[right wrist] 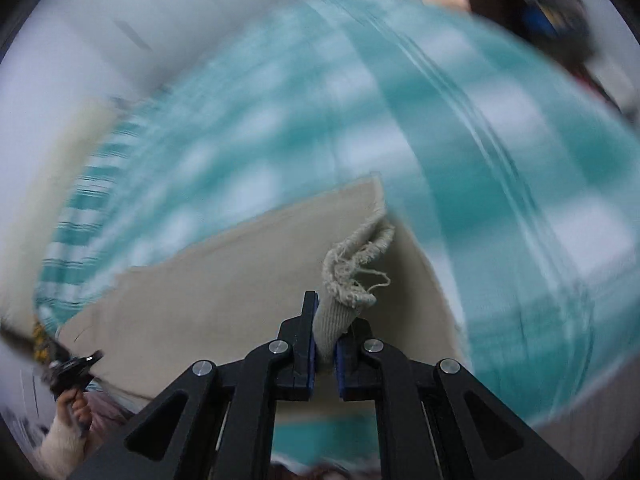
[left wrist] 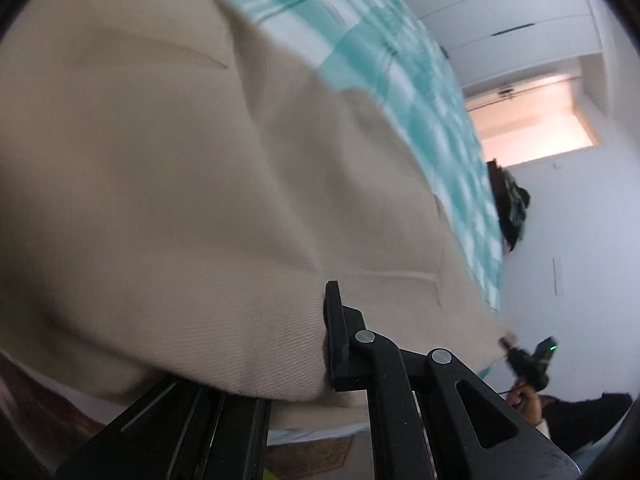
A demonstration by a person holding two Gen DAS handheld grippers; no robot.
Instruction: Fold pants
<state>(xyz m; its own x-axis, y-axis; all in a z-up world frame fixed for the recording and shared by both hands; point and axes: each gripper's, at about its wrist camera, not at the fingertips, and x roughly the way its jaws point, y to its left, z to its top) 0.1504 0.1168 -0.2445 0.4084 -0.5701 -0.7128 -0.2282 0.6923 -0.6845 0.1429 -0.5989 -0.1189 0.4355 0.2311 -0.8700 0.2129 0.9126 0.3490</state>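
Beige pants [left wrist: 200, 184] fill most of the left wrist view, draped over my left gripper [left wrist: 326, 340]. Only its right finger [left wrist: 336, 336] shows; the cloth hides the other, and the fabric edge is clamped against it. In the right wrist view the pants [right wrist: 224, 300] lie spread on a teal and white checked cover [right wrist: 460, 160]. My right gripper [right wrist: 326, 344] is shut on the frayed hem [right wrist: 352, 276] of a pant leg and holds it up off the cover. Each view shows the other gripper small at its edge: the right one [left wrist: 528, 360], the left one [right wrist: 72, 372].
The checked cover [left wrist: 420, 92] spreads beyond the pants. White wardrobe doors [left wrist: 512, 12] and a lit window [left wrist: 536, 120] stand behind. A dark bundle [left wrist: 514, 208] sits at the cover's far end. The right wrist view is blurred by motion.
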